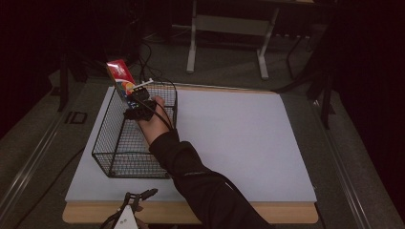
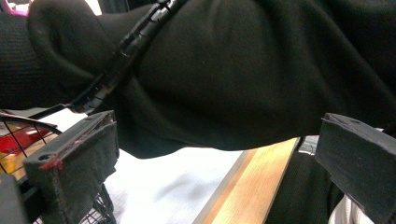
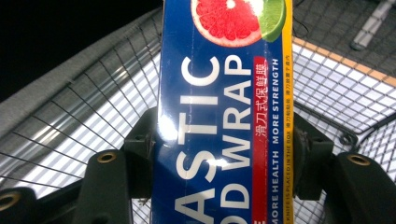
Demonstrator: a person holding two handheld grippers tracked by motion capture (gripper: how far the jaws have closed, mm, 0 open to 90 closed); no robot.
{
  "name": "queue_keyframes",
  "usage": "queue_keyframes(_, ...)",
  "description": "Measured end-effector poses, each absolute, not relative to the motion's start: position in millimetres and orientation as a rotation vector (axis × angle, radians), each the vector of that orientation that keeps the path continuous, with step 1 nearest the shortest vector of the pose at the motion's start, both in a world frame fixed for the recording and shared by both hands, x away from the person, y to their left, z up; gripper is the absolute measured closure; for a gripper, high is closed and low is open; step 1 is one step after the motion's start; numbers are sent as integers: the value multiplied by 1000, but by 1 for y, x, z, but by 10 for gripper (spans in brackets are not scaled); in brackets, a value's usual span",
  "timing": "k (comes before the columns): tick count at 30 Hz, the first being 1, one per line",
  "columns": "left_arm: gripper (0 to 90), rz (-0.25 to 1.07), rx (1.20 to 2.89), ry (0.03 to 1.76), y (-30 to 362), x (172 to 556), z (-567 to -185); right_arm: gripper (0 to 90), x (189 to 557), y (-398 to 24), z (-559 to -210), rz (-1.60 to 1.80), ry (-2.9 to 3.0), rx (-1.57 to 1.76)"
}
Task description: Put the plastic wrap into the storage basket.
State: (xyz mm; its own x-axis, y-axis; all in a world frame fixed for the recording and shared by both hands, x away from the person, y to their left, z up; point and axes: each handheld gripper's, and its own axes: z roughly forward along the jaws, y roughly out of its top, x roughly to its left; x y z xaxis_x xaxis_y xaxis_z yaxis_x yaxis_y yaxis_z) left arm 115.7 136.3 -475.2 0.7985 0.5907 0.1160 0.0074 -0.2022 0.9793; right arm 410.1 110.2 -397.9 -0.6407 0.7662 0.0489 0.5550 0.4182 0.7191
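Left gripper (image 1: 138,198) is idling at the near table edge, jaws gaping wide, nothing between. Right gripper (image 1: 138,102) is clamping a long blue-and-red plastic wrap box (image 3: 219,116) (grapefruit print), tilting it over the black wire basket (image 1: 114,157) at its far end.

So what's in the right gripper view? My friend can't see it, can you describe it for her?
A blue plastic wrap box, printed with white letters and a grapefruit picture, stands clamped between the black jaws of the right hand-held gripper. Behind it are the bars of a black wire basket on a white table.
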Motion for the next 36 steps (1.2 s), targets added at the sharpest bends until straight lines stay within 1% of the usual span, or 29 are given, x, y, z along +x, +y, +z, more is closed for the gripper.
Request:
queue_keyframes(3,0,566,1708,471,136,116,-475,395,412,105,-405,1055,2398,1185)
queue_keyframes(9,0,567,1707,469,136,115,-475,391,407,107,-415,1022,2409,1196)
queue_keyframes(21,0,564,1709,467,136,115,-475,384,407,105,-416,982,2410,1195)
queue_keyframes(36,0,558,1714,464,135,117,-475,380,407,102,-417,1025,2417,1224)
